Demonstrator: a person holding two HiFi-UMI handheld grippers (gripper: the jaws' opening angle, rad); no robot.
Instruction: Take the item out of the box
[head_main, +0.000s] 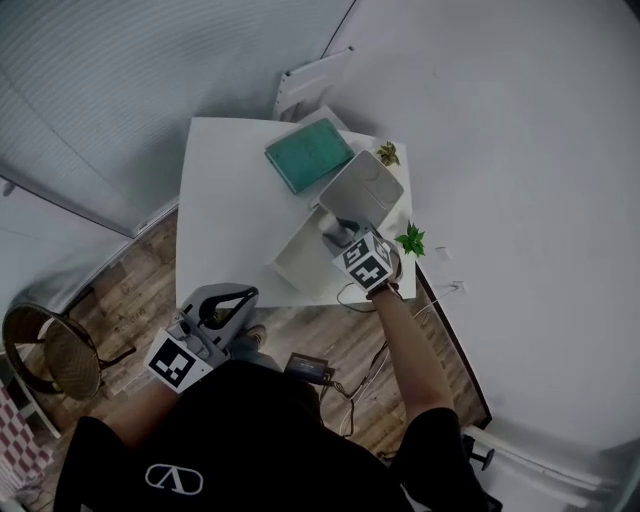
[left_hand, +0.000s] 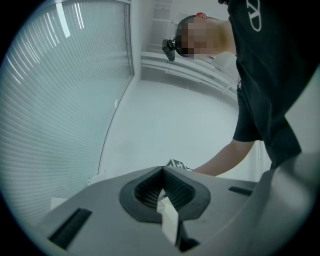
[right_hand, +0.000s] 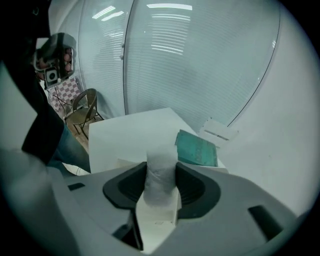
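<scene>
- right gripper (right_hand: 161, 167): jaws part-closed, clamped on a white wrapped item (right_hand: 161, 181)
- the item is held over the open white box (head_main: 298, 264) on the table (head_main: 225, 210)
- left gripper (left_hand: 162, 175): jaws together, empty, off the table's near edge

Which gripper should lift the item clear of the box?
Right. The right gripper is shut on the white item at the box; the left gripper sits shut, off the table.

Wearing a black short-sleeved T-shirt (head_main: 250, 430), with a white outline emblem (head_main: 176, 478) on the T-shirt. Left gripper (left_hand: 162, 171) and right gripper (right_hand: 161, 172): grey shells, dark ribbed pads (left_hand: 145, 192), black-and-white marker cubes (head_main: 172, 362).
</scene>
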